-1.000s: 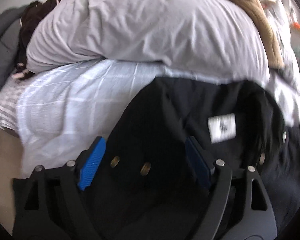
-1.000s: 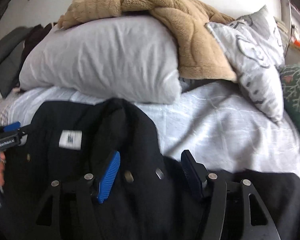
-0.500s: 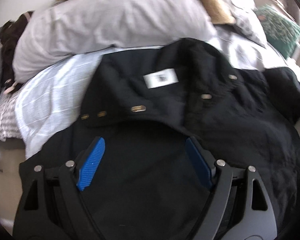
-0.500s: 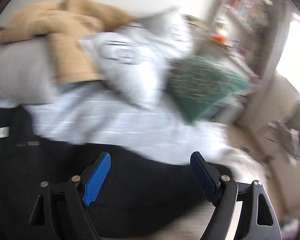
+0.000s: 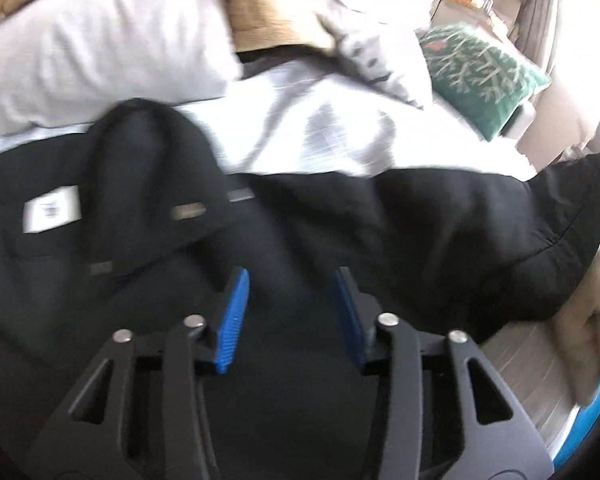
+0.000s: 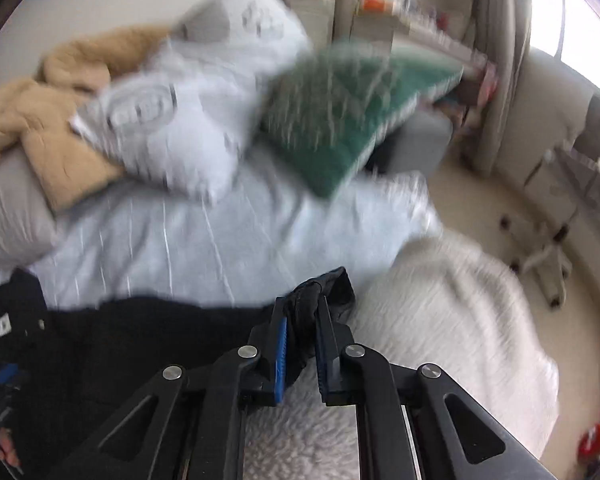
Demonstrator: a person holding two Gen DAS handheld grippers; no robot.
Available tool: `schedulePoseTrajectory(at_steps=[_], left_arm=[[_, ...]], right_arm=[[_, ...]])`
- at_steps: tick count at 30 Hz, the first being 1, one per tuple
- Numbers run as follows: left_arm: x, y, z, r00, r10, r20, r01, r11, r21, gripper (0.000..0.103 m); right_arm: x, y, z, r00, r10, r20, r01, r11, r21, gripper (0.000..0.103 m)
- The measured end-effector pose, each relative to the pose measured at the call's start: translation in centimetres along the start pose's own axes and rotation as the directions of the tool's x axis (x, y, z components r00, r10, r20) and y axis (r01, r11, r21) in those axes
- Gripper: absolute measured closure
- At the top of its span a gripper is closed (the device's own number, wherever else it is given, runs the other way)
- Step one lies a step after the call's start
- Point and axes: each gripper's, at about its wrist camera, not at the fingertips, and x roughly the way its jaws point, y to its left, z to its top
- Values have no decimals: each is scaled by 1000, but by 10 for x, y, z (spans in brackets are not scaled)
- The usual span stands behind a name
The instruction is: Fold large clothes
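Black jacket point(image 5: 340, 232) is lying spread across the bed point(image 5: 332, 140); right gripper point(image 6: 302, 320) is pinching its sleeve end, while left gripper point(image 5: 290, 280) is closing above the body, apparently not yet gripping.

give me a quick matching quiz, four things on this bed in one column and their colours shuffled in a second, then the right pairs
Things:
1. coat
2. fleece blanket
3. patterned cushion
4. coat's neck label

Colours:
A. green
B. white
C. black
D. tan

Pairs: 1-C, 2-D, 3-A, 4-B
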Motion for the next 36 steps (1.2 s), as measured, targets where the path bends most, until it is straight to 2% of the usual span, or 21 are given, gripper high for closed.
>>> schedulePoseTrajectory(at_steps=[2,5,8,10,12,13,14,17,18,19,23,25,29,31,34,36], left_arm=[[21,-20,-1,998,-65,24,66,997,-50,62],[55,-44,-12,987,-150,61,156,980,-121,63],[85,-58,-32,991,-92,96,103,987,-121,62],[82,-55,-29,990,-105,95,118,982,-150,61],[77,-52,-28,993,-99,66,108,985,-134,61],[71,-53,-28,995,-91,38,95,990,-108,60],[64,-53,-29,996,-87,9,87,993,-79,56],[25,-44,-40,997,-63,-44,61,997,-45,26],[12,-38,-45,997,-54,-59,52,998,-43,24],[0,-32,-51,996,-44,-75,41,998,-40,24],[-70,1,-81,985,97,-142,-95,995,22,24],[-103,21,-95,977,155,-144,-151,988,44,23],[-173,70,-132,944,288,-160,-287,957,32,20],[-200,92,-151,929,319,-188,-324,946,6,20],[-243,125,-189,921,309,-237,-328,944,-45,20],[-265,143,-212,916,299,-267,-330,941,-75,20]], right_arm=[[-19,-12,6,994,-8,106,7,1000,7,92],[-30,-29,7,988,-6,153,8,1000,-11,92],[-22,-27,-4,991,-25,129,35,997,-76,92],[-8,-25,-9,995,-37,92,45,995,-94,92],[-5,-25,-11,995,-64,80,72,991,-110,88],[-6,-27,-12,995,-64,74,71,992,-104,82],[-11,-31,-12,995,-62,74,68,994,-89,79],[-33,-35,-12,994,-45,103,53,996,-74,59],[-42,-34,-12,993,-37,116,46,996,-78,44],[-53,-31,-13,991,-29,130,39,996,-80,33],[-100,-9,-24,988,68,139,-54,993,-104,27],[-118,4,-36,984,132,120,-118,986,-117,21],[-148,35,-69,968,248,43,-238,958,-161,20],[-160,49,-89,961,277,-4,-273,945,-180,20],[-173,63,-127,945,318,-74,-327,922,-209,20],[-178,71,-157,927,346,-143,-370,903,-218,20]])
